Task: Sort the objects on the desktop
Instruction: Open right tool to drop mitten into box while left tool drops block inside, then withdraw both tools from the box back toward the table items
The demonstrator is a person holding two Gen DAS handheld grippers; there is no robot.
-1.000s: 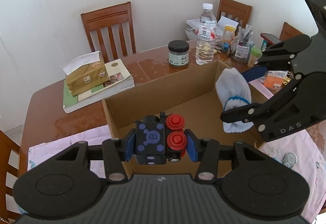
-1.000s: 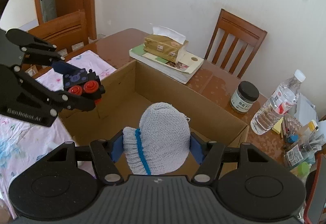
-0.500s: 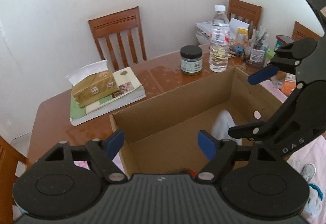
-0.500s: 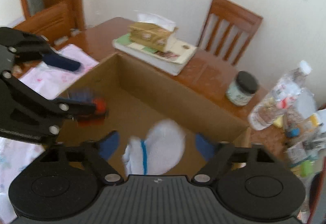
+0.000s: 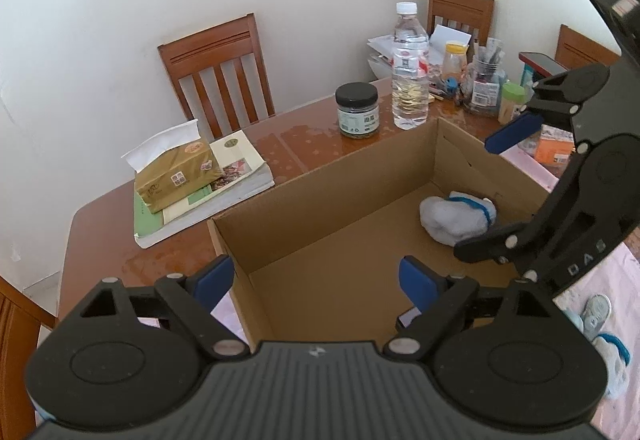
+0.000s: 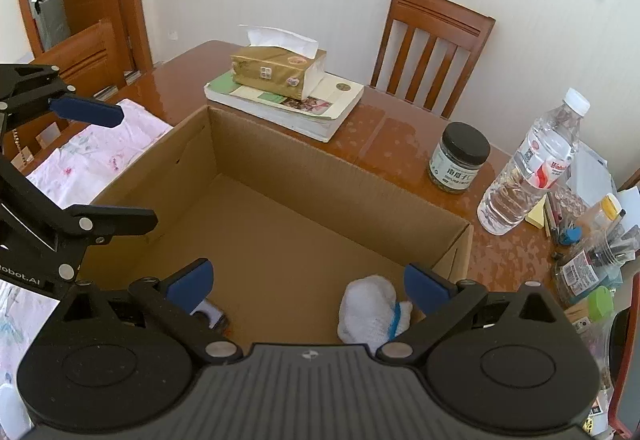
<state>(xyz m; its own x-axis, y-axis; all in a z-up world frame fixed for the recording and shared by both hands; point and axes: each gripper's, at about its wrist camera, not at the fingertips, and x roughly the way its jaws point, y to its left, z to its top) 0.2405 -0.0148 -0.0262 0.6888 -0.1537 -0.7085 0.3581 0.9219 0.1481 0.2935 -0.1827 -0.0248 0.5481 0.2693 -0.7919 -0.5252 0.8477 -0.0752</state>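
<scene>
Brown cardboard box (image 5: 332,175) fills the middle of my counter (image 5: 100,232), and both my tools hang over it. On the left, my left hand-held gripper (image 5: 316,278) has its jaws opening with nothing between them. I judge its load is already dropped: a small dark toy (image 6: 208,314) lies on the box floor at the near left corner, mostly hidden behind my finger in the right wrist view, so I cannot make out much of it. Further right, the white knitted sock (image 5: 456,215) with its blue band rests on the box floor by the right wall. My right hand-held gripper (image 6: 308,282) is above it, jaws opening too, pads clear of the sock.

So two things look sorted. What seems left is on the pink cloth (image 5: 592,292) to the right of the box, where another small sock (image 5: 598,310) lies, partly hidden.

Around the box: on the far left a tissue pack (image 5: 176,167) sits on a book (image 5: 236,175); behind the box stand a dark-lidded jar (image 5: 357,111) and a water bottle (image 5: 409,67); far right is a clutter of pens and jars. My two tools are close together, so I must mind them crossing.
</scene>
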